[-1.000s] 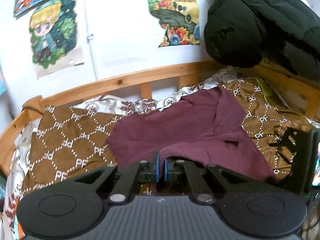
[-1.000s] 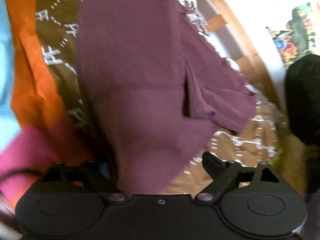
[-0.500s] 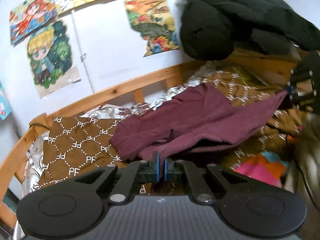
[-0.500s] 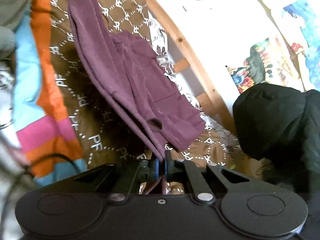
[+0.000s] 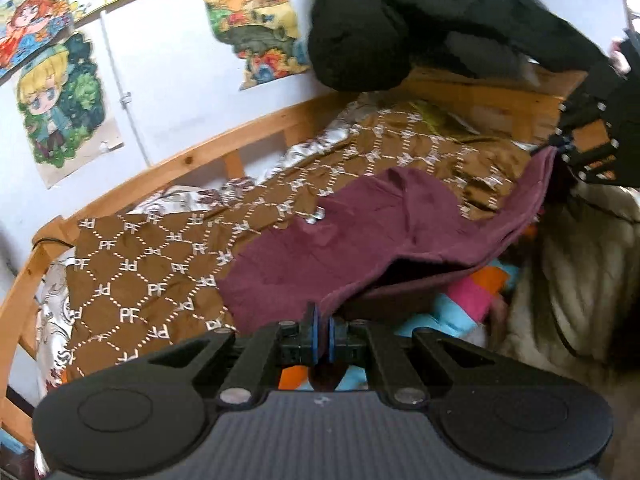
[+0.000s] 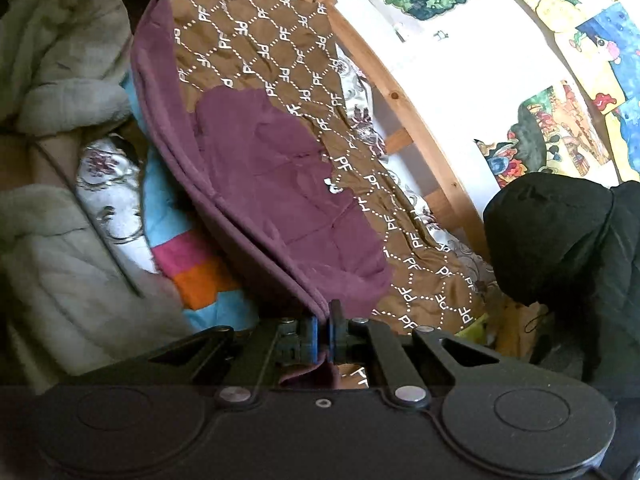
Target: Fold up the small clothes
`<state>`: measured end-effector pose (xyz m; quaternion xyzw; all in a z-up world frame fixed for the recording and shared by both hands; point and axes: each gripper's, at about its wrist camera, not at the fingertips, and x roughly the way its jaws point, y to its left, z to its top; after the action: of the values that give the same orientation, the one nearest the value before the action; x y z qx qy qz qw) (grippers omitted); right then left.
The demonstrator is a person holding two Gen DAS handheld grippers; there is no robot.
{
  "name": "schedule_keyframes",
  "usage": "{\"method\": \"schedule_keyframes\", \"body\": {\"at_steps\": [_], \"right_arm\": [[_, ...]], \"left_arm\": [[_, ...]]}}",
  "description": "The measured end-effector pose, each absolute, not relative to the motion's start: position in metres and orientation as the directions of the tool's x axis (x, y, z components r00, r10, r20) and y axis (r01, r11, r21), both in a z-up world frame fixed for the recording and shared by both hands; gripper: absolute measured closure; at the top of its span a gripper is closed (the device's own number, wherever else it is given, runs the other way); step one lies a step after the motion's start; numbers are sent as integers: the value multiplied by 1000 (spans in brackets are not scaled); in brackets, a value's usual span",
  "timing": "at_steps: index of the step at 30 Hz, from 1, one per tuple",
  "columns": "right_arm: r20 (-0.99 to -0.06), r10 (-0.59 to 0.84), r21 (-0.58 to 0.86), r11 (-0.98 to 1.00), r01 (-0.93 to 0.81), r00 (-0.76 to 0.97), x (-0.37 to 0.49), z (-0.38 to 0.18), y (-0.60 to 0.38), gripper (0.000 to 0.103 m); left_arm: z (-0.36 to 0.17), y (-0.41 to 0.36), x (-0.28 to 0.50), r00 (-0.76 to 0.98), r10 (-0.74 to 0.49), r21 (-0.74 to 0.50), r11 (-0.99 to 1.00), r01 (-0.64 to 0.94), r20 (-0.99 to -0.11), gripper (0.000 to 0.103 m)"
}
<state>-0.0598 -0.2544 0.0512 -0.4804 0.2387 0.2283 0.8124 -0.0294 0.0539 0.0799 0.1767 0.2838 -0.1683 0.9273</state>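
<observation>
Left claw [image 5: 323, 334]: jaws closed, pinching one edge of the maroon garment [image 5: 340, 236], with a fold of cloth pinched between the blue pads [image 5: 315, 332]. Right claw [image 6: 325, 330]: jaws closed on the opposite end of the same garment [image 6: 280, 200]; they have just been closing, and cloth sits between them.

The garment hangs stretched between the two claws, its held hem raised clear of the bed, its far portion lying on the brown quilt [image 5: 132, 280] printed with "PF" lettering. In the left wrist view the right claw [image 5: 560, 145] shows at the upper right, gripping the garment's corner.

Below the raised hem: a striped blanket [image 6: 188, 264] in blue, pink and orange. Beside it, a cream fleece blanket [image 6: 60, 64], bunched.

Beyond the quilt: a silver floral sheet [image 5: 184, 200] along the wooden bed rail [image 5: 192, 160]. A black padded coat [image 5: 400, 20] rests heaped at the bed's far corner, over the rail.

Behind: white wall with several cartoon posters [image 5: 56, 104].
</observation>
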Motion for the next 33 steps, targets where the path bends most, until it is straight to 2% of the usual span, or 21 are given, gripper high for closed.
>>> {"method": "schedule_keyframes", "body": {"at_steps": [3, 9, 20, 30, 33], "right_arm": [[-591, 141, -662, 477, -578, 794, -38, 52, -255, 99], [-527, 130, -658, 563, -500, 840, 36, 55, -255, 99], [-523, 113, -510, 753, -416, 845, 192, -7, -240, 99], [-521, 118, -424, 824, -377, 845, 252, -64, -230, 96], [-529, 125, -419, 822, -386, 840, 261, -73, -224, 94]], "left_arm": [[86, 59, 2, 784, -189, 190, 912, 363, -592, 98], [87, 55, 88, 799, -104, 215, 935, 281, -592, 98], [21, 60, 247, 761, -31, 150, 975, 167, -648, 97], [-37, 69, 298, 689, 25, 143, 983, 115, -724, 95], [-43, 73, 304, 669, 37, 131, 987, 91, -742, 89]]}}
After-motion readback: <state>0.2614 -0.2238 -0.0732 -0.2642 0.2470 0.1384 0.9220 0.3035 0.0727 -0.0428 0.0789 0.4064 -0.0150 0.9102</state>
